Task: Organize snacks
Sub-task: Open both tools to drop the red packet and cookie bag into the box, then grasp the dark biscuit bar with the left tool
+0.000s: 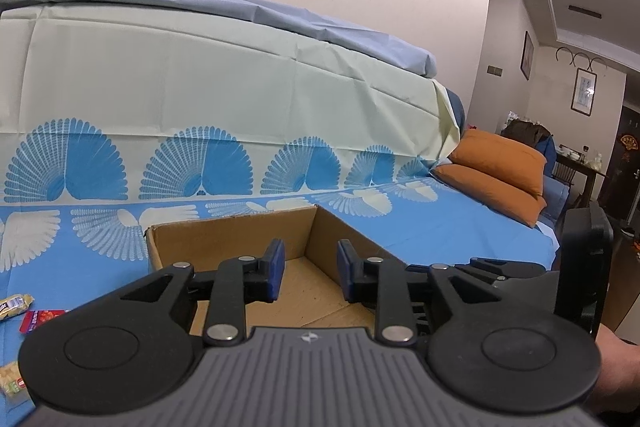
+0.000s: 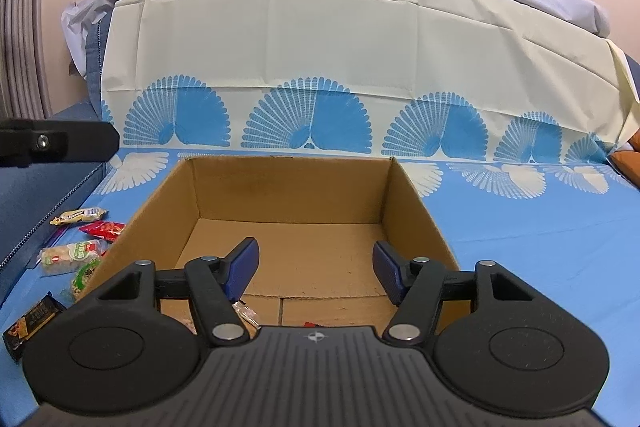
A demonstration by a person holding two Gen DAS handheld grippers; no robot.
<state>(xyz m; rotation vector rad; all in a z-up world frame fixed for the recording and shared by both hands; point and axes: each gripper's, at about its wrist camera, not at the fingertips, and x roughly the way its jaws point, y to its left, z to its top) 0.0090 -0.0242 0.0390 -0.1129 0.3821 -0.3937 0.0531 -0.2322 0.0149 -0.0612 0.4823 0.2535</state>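
Note:
An open cardboard box (image 2: 292, 187) stands on a blue patterned cloth (image 2: 520, 239); it also shows in the left wrist view (image 1: 228, 239). My right gripper (image 2: 314, 271) is open and empty above the box's near side. A clear-wrapped snack (image 2: 244, 311) and a red bit (image 2: 309, 324) lie in the box under it. My left gripper (image 1: 310, 269) is open and empty over the box's right part. Several snack packets lie left of the box: a yellow bar (image 2: 78, 215), a red packet (image 2: 102, 229), green-white packets (image 2: 70, 255), a dark packet (image 2: 30, 321).
A sofa back draped in cream and blue cloth (image 2: 320, 39) rises behind the box. Orange cushions (image 1: 496, 171) lie at the sofa's right end. The other gripper's body (image 1: 584, 263) shows at the right of the left wrist view. Snacks (image 1: 16, 305) lie at its lower left.

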